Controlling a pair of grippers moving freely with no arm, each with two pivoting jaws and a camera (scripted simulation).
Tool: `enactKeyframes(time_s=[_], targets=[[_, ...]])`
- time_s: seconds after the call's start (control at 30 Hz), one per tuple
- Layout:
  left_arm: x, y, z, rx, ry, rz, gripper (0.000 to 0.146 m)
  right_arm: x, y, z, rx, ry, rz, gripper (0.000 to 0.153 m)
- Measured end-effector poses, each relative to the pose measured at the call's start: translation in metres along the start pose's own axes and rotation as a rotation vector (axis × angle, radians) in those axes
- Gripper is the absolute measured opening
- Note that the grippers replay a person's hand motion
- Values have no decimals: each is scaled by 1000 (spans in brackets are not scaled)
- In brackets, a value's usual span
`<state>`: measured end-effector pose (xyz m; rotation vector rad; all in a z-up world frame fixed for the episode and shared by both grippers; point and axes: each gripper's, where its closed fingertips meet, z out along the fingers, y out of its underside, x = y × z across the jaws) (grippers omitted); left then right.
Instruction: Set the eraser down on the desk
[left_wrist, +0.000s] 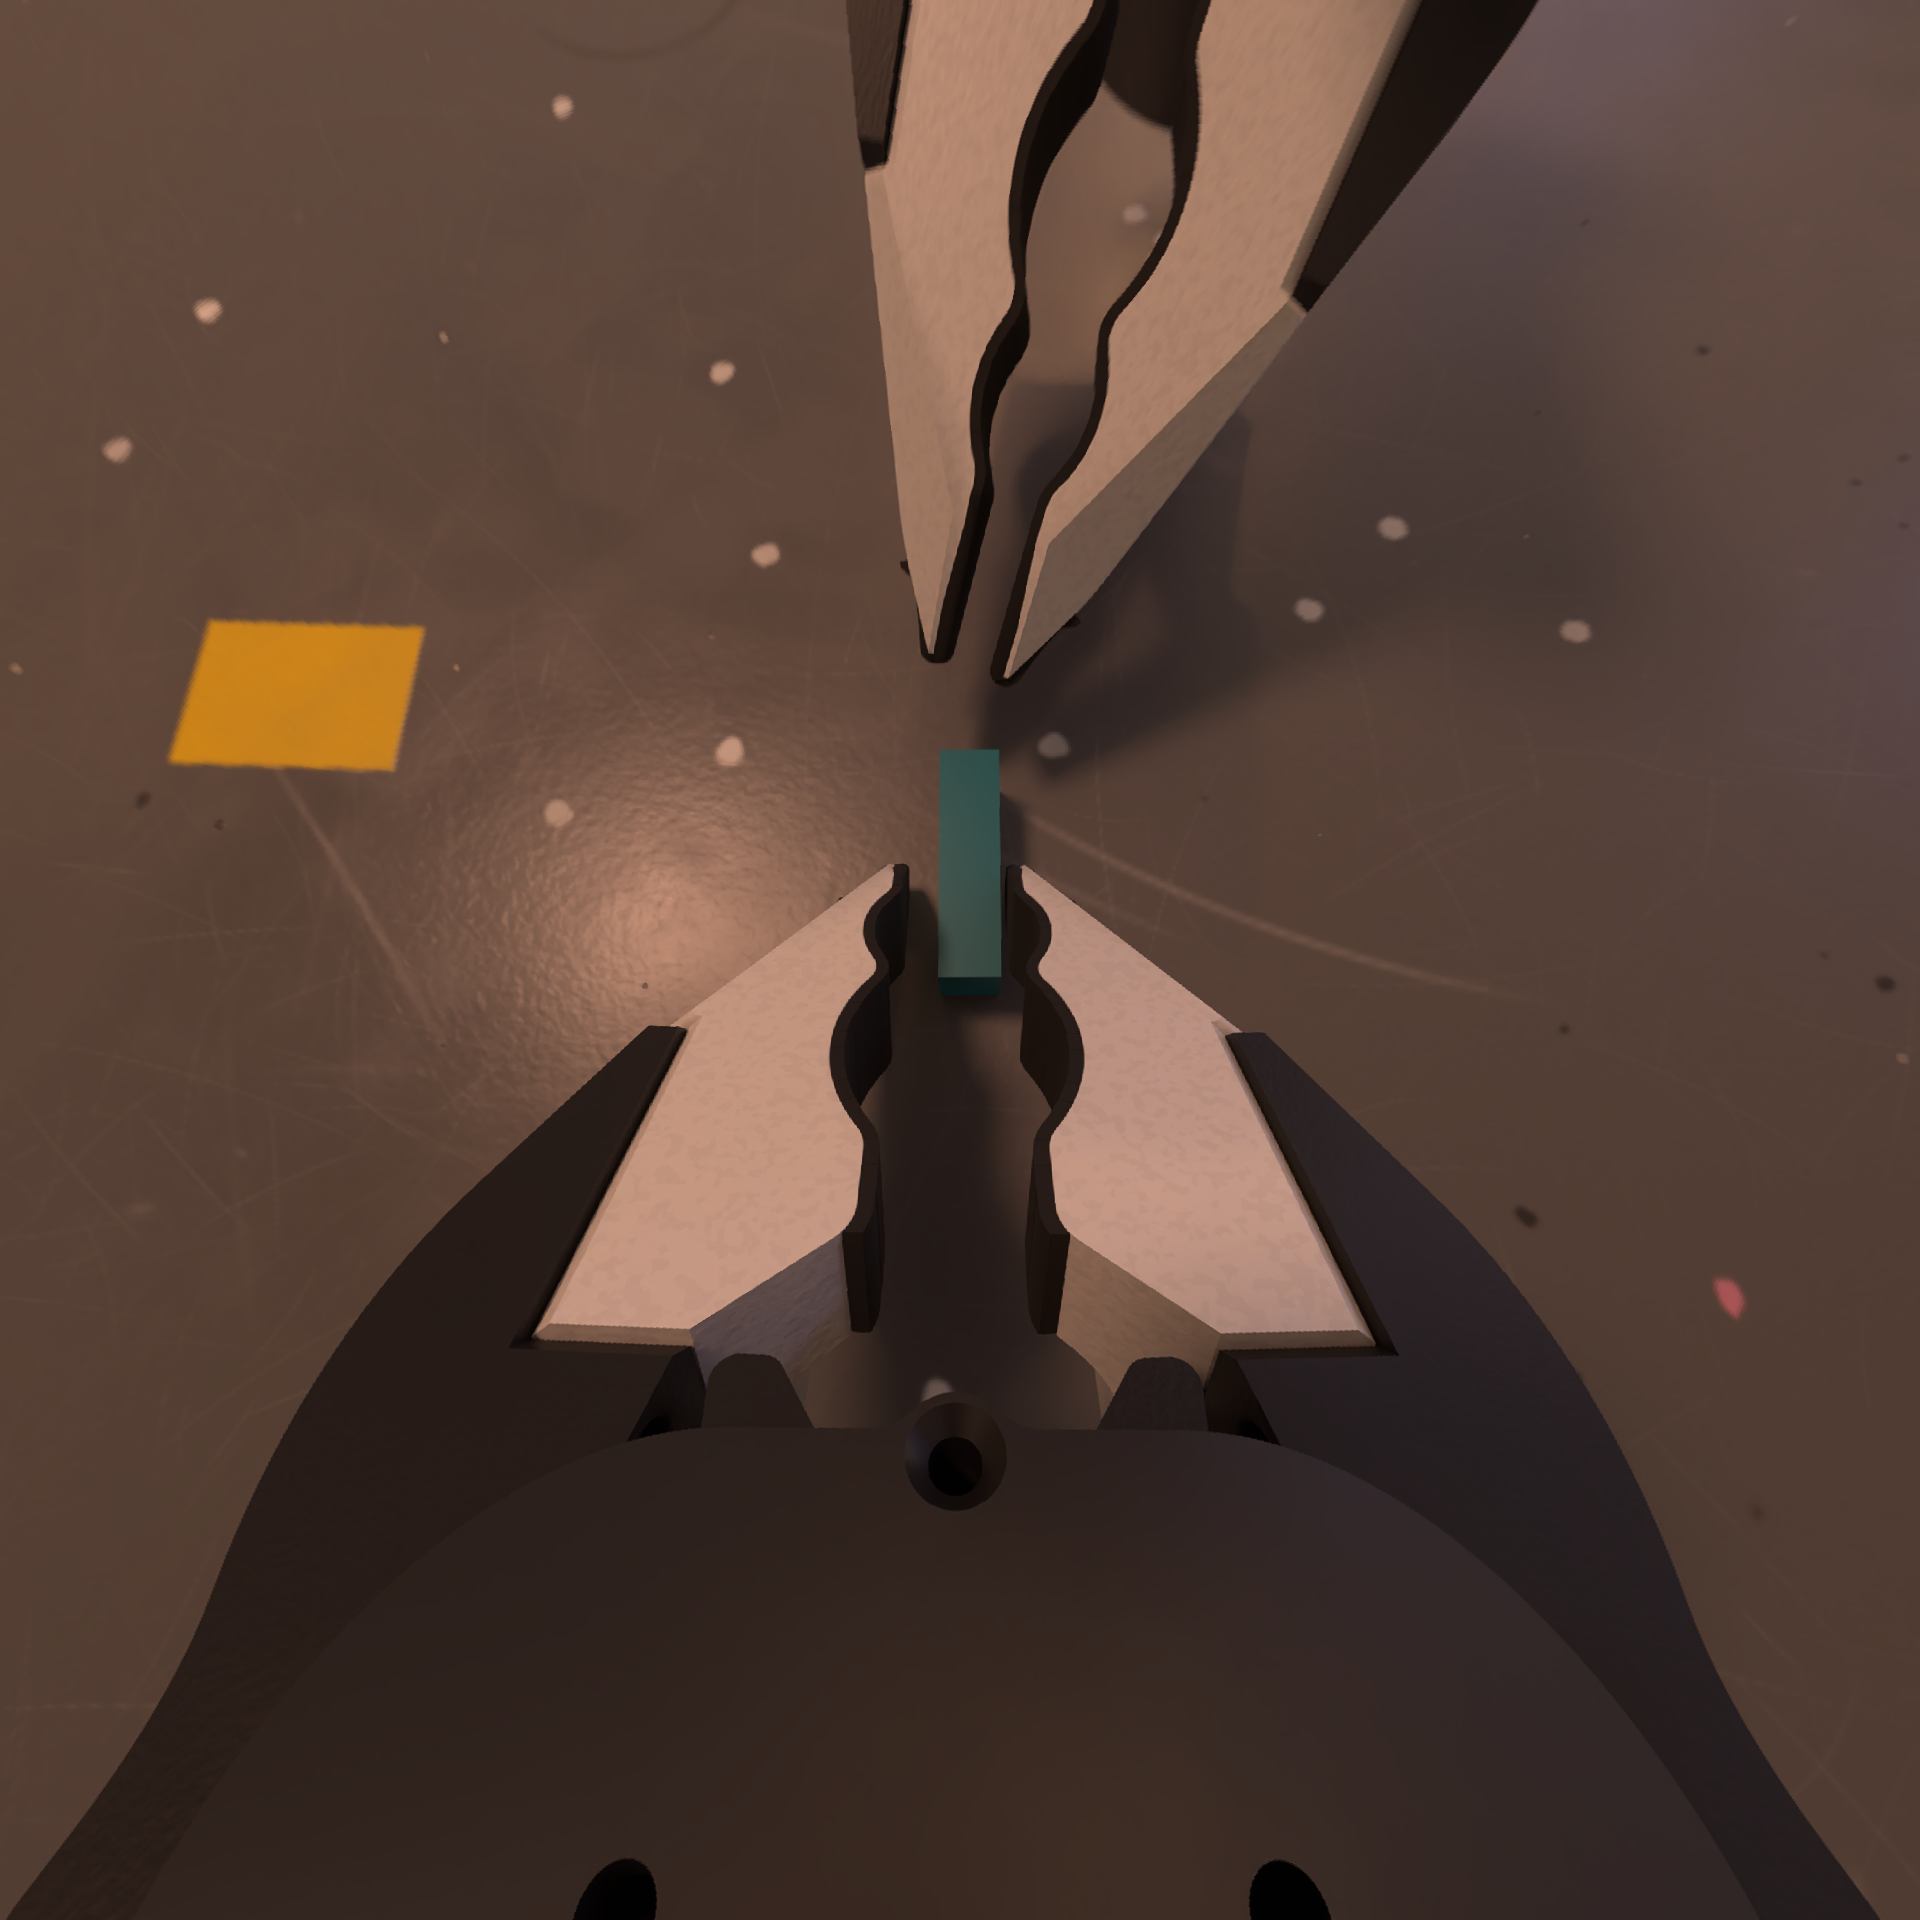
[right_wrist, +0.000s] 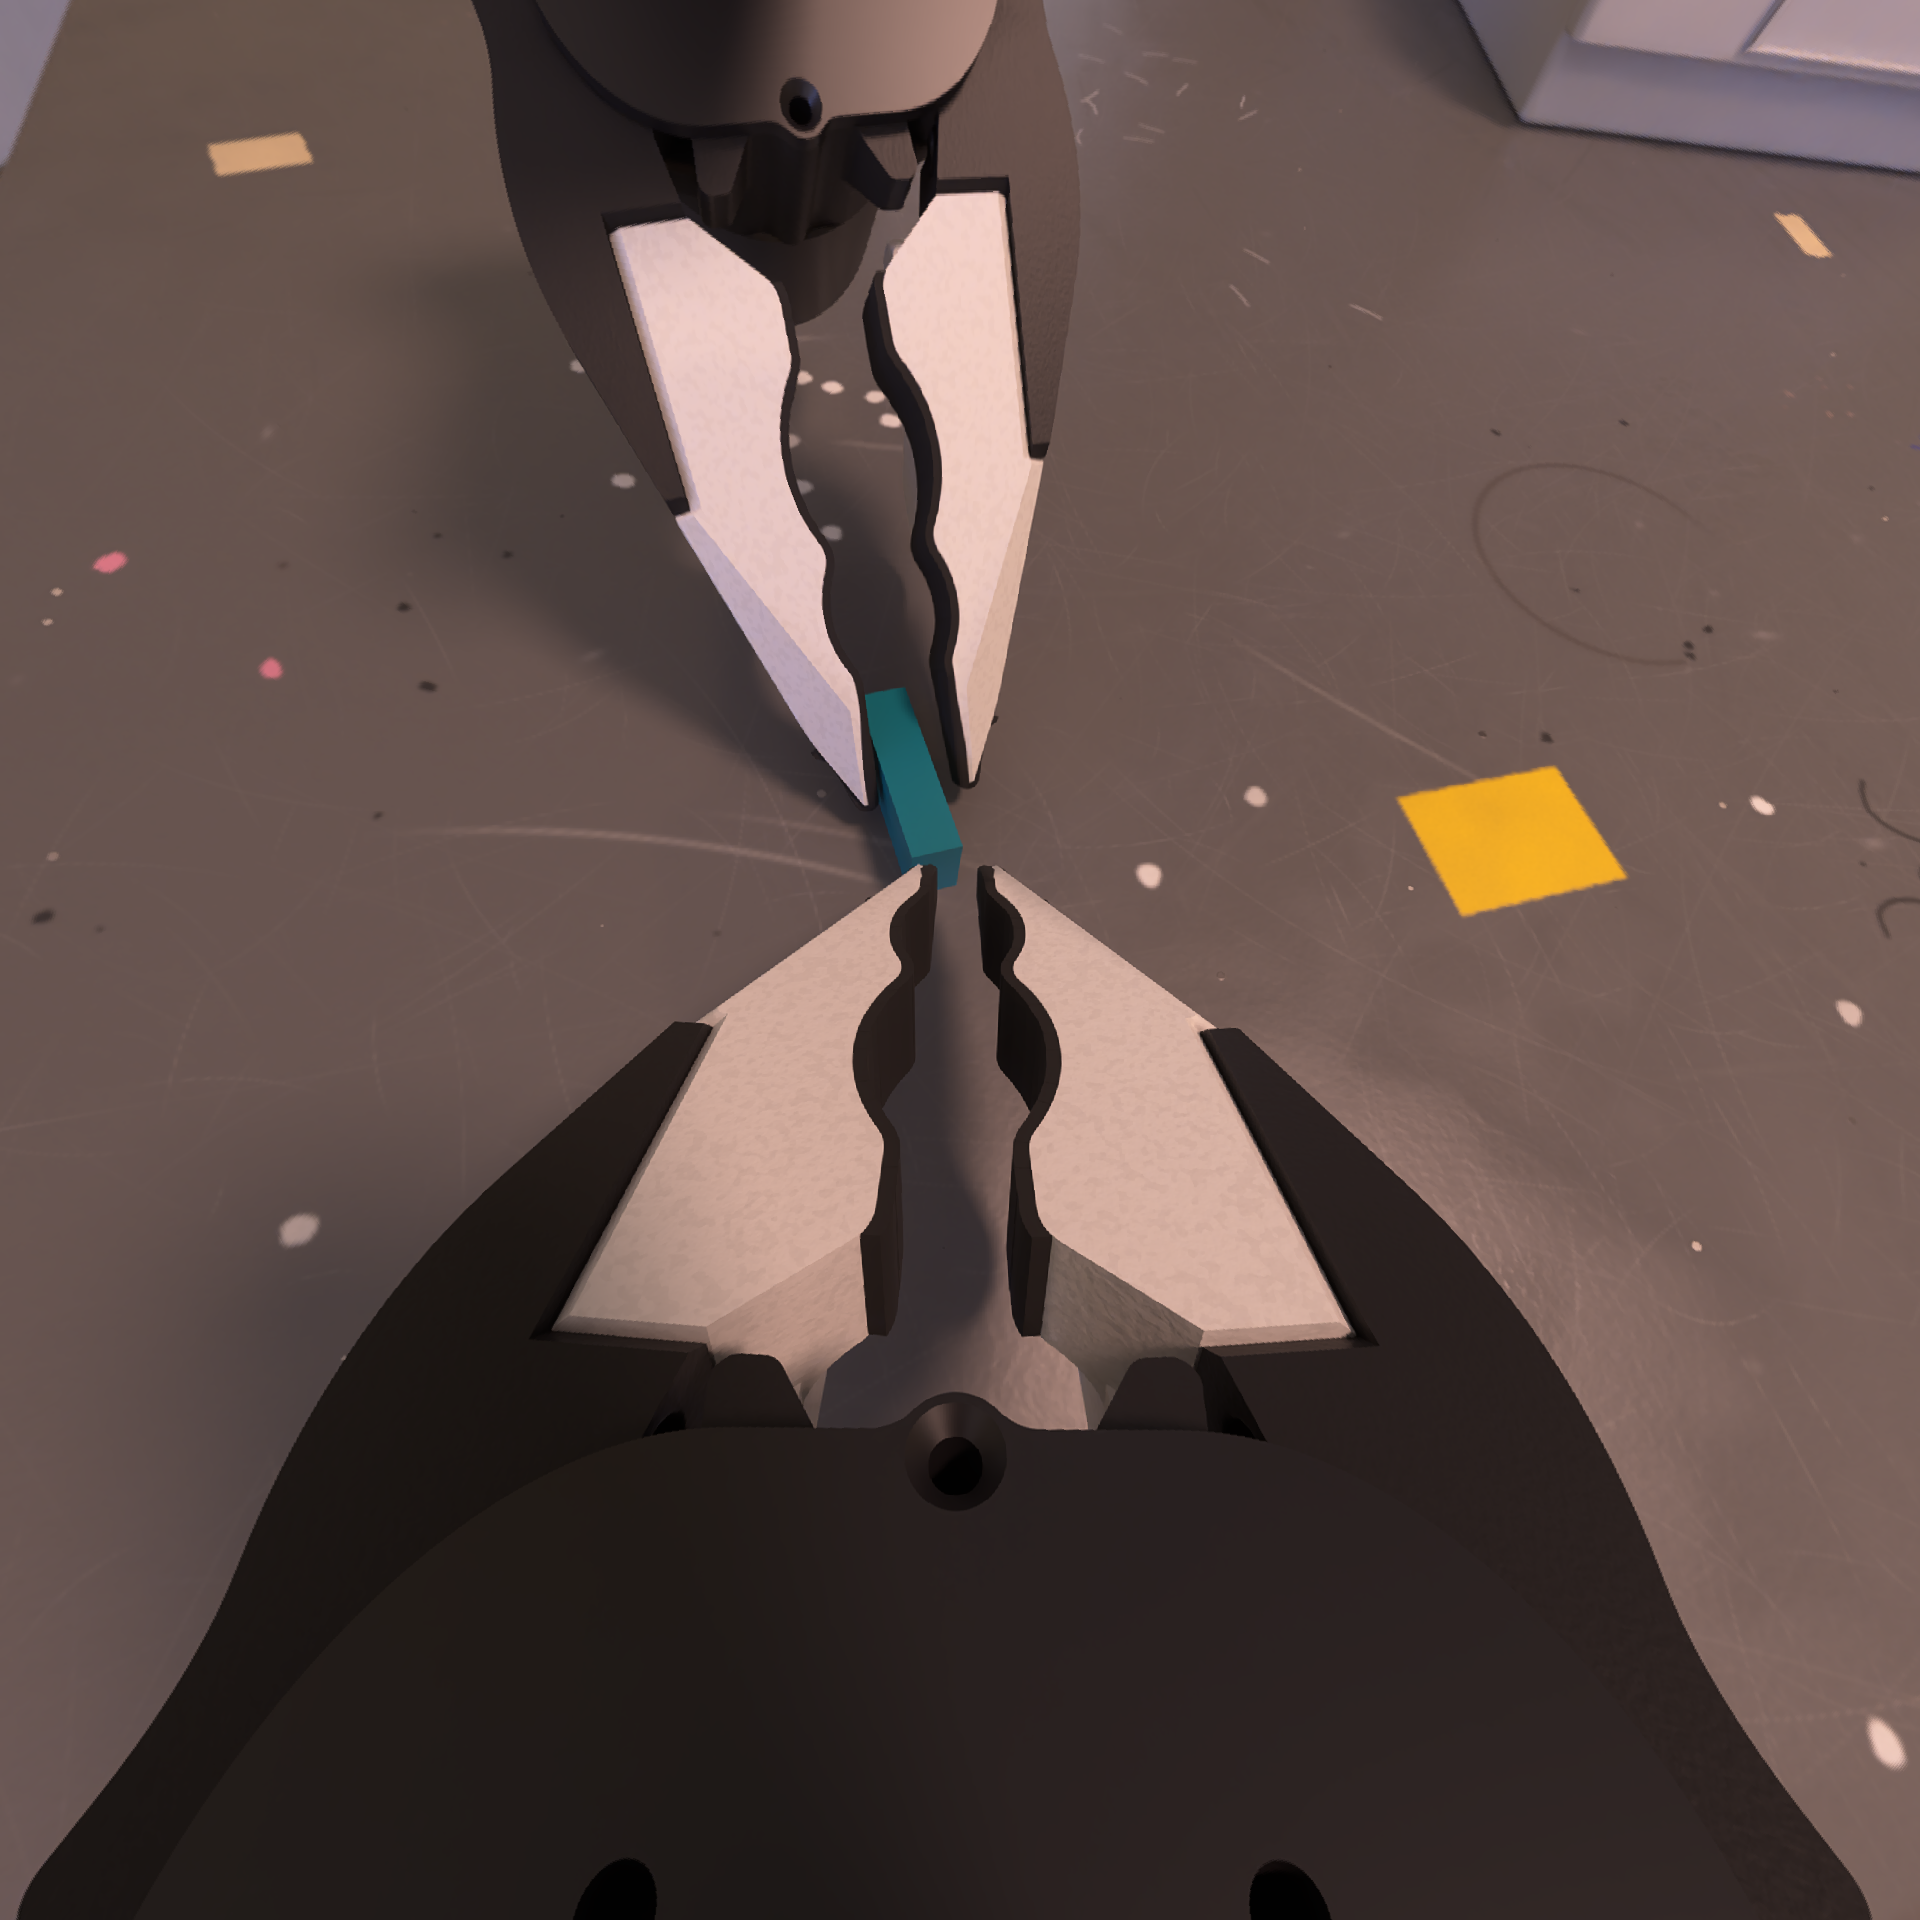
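The left gripper (left_wrist: 958, 873) has its fingers parted around the near half of the teal eraser (left_wrist: 969, 873), with a thin gap visible on its left side; on the right side the pad sits so close that contact cannot be told. The eraser looks to lie flat on the scratched grey desk (left_wrist: 1455, 935), its far end poking out past the fingertips toward the right gripper (left_wrist: 966, 665), whose tips are slightly apart and hold nothing, just short of the eraser's end.

The right wrist view shows the same meeting from the opposite side: the right gripper (right_wrist: 956, 878) is nearly touching the eraser (right_wrist: 914, 795) end, and the left gripper (right_wrist: 914, 790) straddles its far part. Only this view shows a pale cabinet base (right_wrist: 1714, 73) at the desk's far corner and two small tan strips of tape. Both views show a yellow square patch (left_wrist: 299, 694) well off to one side, with bare speckled desk between it and the grippers
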<state>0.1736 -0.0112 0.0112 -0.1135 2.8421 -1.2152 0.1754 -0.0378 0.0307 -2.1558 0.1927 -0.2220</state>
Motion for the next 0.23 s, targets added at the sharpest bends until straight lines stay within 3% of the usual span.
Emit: enactKeyframes(time_s=[0.23], targets=[[4,-20,-16,93,-23,105,16,-6,-13,2,36,-46,-23,7]])
